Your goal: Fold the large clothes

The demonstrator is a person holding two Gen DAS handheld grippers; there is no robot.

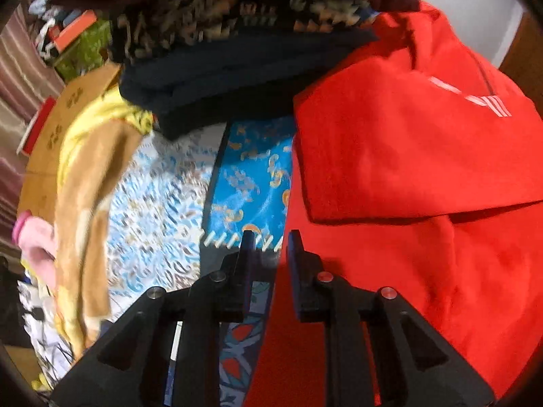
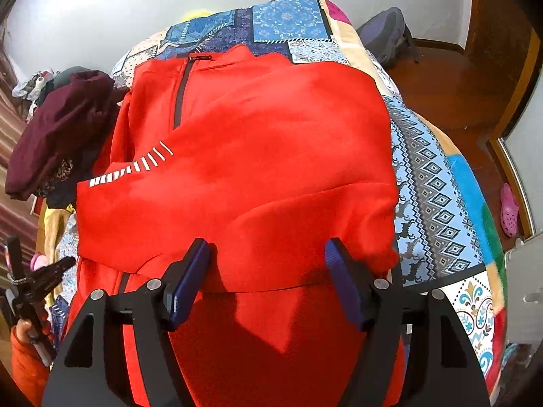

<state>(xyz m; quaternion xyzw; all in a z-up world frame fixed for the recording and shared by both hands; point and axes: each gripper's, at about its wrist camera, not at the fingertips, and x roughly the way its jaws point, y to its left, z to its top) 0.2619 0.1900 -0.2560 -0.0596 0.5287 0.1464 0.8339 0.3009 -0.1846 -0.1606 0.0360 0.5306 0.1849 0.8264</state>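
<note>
A large red fleece top (image 2: 258,156) with a dark zip and white stripes lies on the patterned bed, its sides folded in over the body. It also shows in the left wrist view (image 1: 407,156). My right gripper (image 2: 268,257) is open and empty, just above the top's near folded edge. My left gripper (image 1: 269,237) hovers at the top's left edge with a small gap between its fingers, nothing held. The left gripper also shows in the right wrist view (image 2: 64,264).
A stack of folded dark and patterned clothes (image 1: 237,54) with a maroon garment (image 2: 64,125) on it sits left of the red top. A yellow-brown blanket (image 1: 91,183) and cardboard boxes (image 1: 68,108) lie further left. The bed (image 2: 437,196) drops to a wooden floor on the right.
</note>
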